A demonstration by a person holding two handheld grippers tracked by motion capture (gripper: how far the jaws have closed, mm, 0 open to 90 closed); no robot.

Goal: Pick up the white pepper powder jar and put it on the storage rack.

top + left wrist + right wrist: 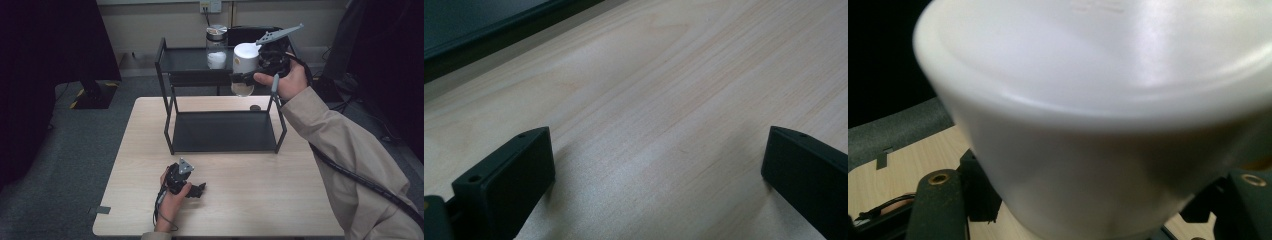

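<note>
Right tongs clamped on a white-lidded clear glass jar, held in the air beside the top tier of the black metal two-tier shelf rack, likely to set it next to the silver-lidded glass jar there. Left tongs apart, empty, resting on the pale wood tabletop, parked out of the way. Right gripper view gives the white lid close up; the high view gives the rack and both jars.
</note>
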